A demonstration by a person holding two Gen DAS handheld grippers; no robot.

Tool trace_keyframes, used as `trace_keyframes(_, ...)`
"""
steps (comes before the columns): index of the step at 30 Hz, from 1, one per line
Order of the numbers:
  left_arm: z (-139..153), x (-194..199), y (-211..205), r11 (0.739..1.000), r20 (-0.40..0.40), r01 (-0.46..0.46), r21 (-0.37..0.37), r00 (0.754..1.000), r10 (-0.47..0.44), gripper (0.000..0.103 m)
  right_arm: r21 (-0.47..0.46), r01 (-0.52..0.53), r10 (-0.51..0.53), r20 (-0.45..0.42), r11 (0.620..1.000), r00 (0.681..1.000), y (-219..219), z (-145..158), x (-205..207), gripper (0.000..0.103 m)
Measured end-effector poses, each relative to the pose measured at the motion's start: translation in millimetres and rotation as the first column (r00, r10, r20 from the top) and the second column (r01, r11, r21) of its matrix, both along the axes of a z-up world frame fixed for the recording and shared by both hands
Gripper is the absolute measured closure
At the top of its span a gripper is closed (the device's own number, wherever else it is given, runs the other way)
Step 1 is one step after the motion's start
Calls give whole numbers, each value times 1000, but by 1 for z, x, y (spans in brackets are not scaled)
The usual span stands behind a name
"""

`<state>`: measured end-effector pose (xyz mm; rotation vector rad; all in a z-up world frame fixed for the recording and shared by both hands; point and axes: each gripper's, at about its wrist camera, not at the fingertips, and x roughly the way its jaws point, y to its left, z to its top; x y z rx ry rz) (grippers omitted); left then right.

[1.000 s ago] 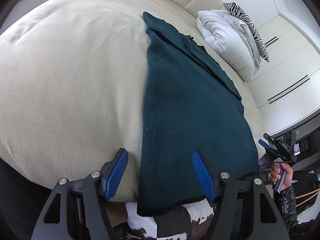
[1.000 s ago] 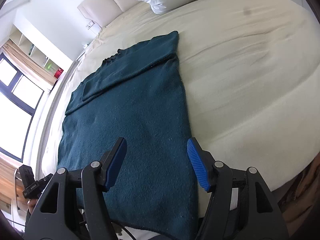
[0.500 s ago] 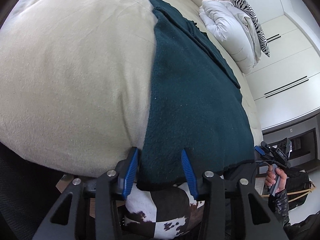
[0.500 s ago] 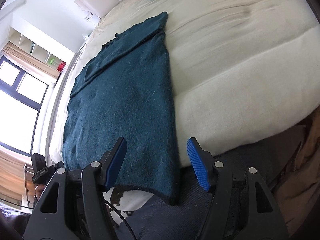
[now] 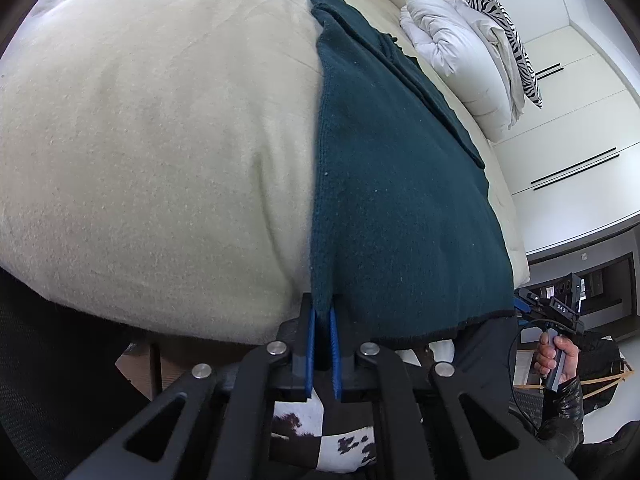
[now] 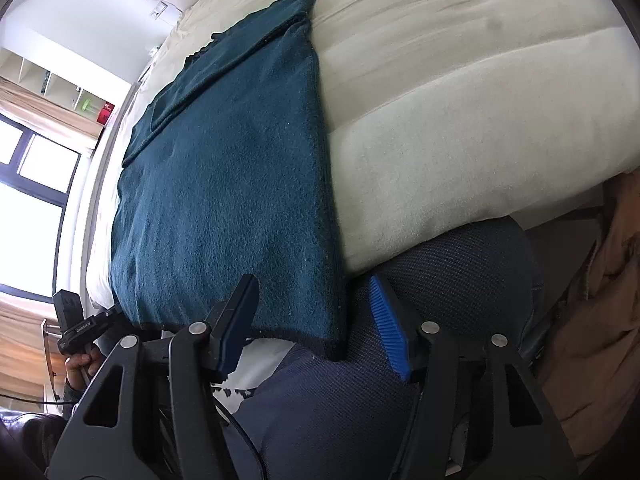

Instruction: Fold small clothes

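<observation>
While spread flat on the cream bed [image 5: 140,128], hem hanging off the near edge: dark green sweater [image 5: 400,208], sleeves already folded across. Left gripper [image 5: 323,350] clamped on one hem corner; right gripper [image 6: 316,324] wide, straddling the other. Lengthwise fold yet to come.

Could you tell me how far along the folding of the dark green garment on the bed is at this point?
Done: the garment lies flat on the bed with its far part already folded across. In hand: the left gripper is shut on the near left corner; the right gripper sits open around the near right corner, not yet closed. Left: grip that corner and fold the hem away from the edge.
</observation>
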<state>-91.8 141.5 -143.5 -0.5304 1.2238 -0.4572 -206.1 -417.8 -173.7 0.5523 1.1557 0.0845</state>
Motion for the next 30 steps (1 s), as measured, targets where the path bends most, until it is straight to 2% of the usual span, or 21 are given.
trace_keyframes(5, 3, 0, -3, 1000, 11, 11, 19, 1000, -11, 96, -2, -13, 13, -32, 1000, 999, 3, -3, 2, 52)
trace_keyframes(12, 4, -3, -5, 999, 26, 18, 29, 999, -19, 97, -70, -113, 106, -99, 991, 989, 19, -1, 14, 52)
trace_keyframes(16, 4, -3, -5, 999, 29, 19, 27, 999, -20, 97, -77, -149, 140, -111, 986, 984, 24, -2, 14, 54)
trace_keyframes(18, 4, -3, -5, 999, 32, 19, 26, 999, -20, 97, -57, -149, 142, -105, 987, 984, 22, -4, 12, 63)
trace_keyframes(23, 6, -4, -5, 999, 35, 23, 25, 999, -24, 97, 61, -102, 106, -63, 993, 992, 7, -16, 0, 81)
trace_keyframes(26, 9, -5, -6, 999, 40, 30, 33, 999, -31, 97, 80, -77, 81, -47, 994, 996, 4, -20, -7, 92)
trace_keyframes(30, 18, -7, -9, 999, 58, 39, 31, 997, -41, 97, 97, -84, 85, 3, 992, 996, 6, -14, -10, 96)
